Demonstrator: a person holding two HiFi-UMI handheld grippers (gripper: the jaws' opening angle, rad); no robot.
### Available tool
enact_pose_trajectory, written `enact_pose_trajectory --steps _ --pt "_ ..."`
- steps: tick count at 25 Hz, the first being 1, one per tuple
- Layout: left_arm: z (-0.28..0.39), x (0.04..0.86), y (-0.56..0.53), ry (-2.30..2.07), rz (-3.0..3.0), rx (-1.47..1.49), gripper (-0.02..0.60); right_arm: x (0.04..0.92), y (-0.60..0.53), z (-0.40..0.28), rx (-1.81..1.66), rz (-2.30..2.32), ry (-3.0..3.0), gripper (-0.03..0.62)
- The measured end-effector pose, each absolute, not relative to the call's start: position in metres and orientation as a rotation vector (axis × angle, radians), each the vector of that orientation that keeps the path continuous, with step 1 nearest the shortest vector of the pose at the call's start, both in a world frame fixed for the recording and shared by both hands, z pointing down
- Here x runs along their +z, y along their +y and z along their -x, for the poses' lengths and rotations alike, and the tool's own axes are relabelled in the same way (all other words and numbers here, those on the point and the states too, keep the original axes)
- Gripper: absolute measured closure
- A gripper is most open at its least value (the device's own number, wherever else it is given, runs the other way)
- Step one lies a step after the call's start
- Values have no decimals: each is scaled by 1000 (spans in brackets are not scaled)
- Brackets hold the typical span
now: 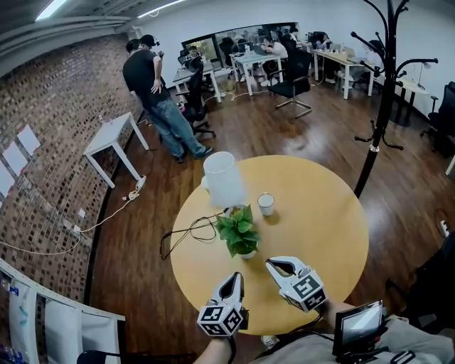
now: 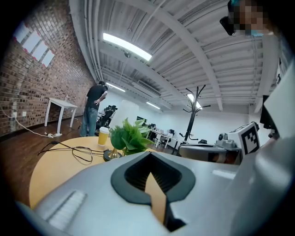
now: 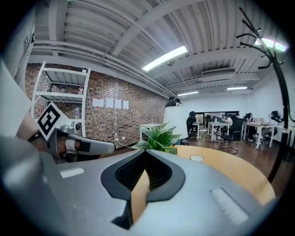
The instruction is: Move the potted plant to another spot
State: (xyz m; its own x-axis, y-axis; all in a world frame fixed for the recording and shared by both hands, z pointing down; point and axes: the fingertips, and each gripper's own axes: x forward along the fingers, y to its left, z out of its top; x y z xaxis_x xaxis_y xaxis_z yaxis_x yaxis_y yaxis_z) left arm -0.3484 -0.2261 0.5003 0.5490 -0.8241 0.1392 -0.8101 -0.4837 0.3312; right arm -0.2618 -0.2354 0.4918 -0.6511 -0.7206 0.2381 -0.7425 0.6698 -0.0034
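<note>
Green plant [image 1: 239, 232] near closed L gripper [image 1: 236, 277], R gripper [image 1: 272, 264].

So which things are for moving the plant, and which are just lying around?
For the job: potted plant, left gripper, right gripper, both shut and empty.
Just lying about: white lamp, paper cup, black cable, coat stand.

This is an open-plan office. Rows of white desks [image 1: 250, 58] with seated people fill the far end, with black swivel chairs [image 1: 293, 84], ceiling strip lights [image 1: 51, 8], a brick wall [image 1: 50, 135], a wooden floor [image 1: 313, 138] and a coat stand [image 1: 385, 85] beside a round table [image 1: 320, 227].
</note>
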Motion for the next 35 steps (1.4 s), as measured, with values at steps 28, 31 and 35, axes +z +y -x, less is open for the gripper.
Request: enact_pose_trajectory --steps 28,31,35 --pt "196 512 -88 -1492 -2335 -47 586 520 -102 118 218 -975 -2740 588" --pt "170 503 -62 -1502 -2337 -47 586 513 -76 91 240 -970 -2754 588" --pt "177 497 -20 -1496 -2347 -54 586 505 -32 98 239 -981 -2752 588"
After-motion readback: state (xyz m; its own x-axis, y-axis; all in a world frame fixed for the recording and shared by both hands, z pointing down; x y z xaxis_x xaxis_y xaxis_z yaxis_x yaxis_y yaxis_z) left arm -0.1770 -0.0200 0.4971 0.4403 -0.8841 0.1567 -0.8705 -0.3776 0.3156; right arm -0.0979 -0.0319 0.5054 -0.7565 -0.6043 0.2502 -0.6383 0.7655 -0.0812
